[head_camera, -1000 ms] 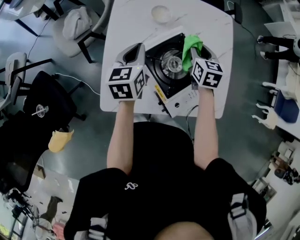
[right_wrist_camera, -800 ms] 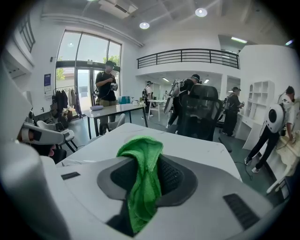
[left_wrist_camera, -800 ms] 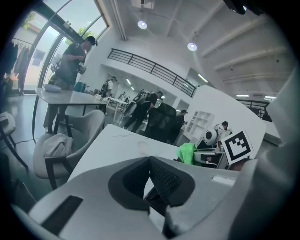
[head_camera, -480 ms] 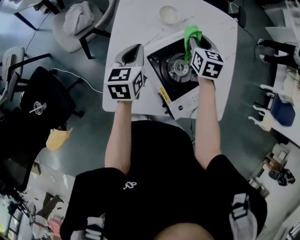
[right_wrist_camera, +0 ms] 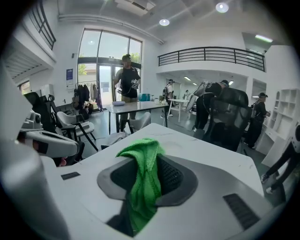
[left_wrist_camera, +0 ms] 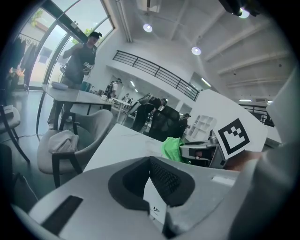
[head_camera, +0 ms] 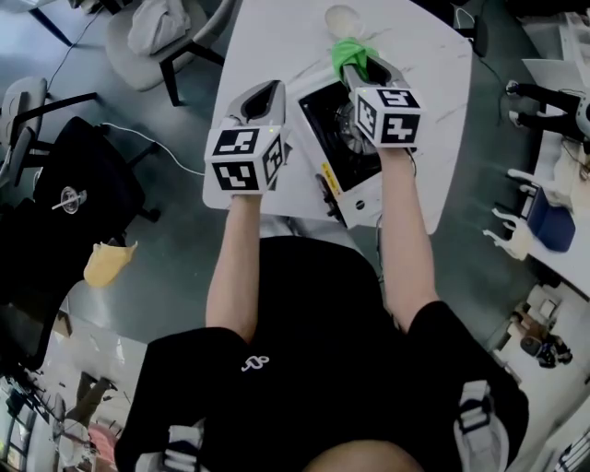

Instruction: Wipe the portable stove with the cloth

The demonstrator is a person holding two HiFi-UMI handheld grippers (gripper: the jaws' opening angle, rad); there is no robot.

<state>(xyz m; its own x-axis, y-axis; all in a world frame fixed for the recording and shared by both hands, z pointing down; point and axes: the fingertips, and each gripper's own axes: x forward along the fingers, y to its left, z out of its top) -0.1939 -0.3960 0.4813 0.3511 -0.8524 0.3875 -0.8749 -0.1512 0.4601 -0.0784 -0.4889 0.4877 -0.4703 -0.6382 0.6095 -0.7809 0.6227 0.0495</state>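
The portable stove (head_camera: 343,175), white with a black top, lies on the white table (head_camera: 277,37), partly hidden under my right gripper's marker cube. My right gripper (head_camera: 362,66) is shut on the green cloth (head_camera: 349,53) at the stove's far edge. In the right gripper view the cloth (right_wrist_camera: 143,183) hangs bunched between the jaws of the right gripper (right_wrist_camera: 145,173). My left gripper (head_camera: 261,101) is shut and holds nothing, just left of the stove over the table. The left gripper view shows the left gripper (left_wrist_camera: 150,161), and the cloth (left_wrist_camera: 172,149) to its right.
A small pale bowl (head_camera: 339,18) stands on the table just beyond the cloth. A grey chair with a cloth on it (head_camera: 152,37) and a black chair (head_camera: 83,194) stand left of the table. Several people stand at tables far behind (right_wrist_camera: 126,77).
My right gripper has carried the green cloth from over the burner's right side towards the stove's far edge, near the bowl. The left gripper has hardly moved.
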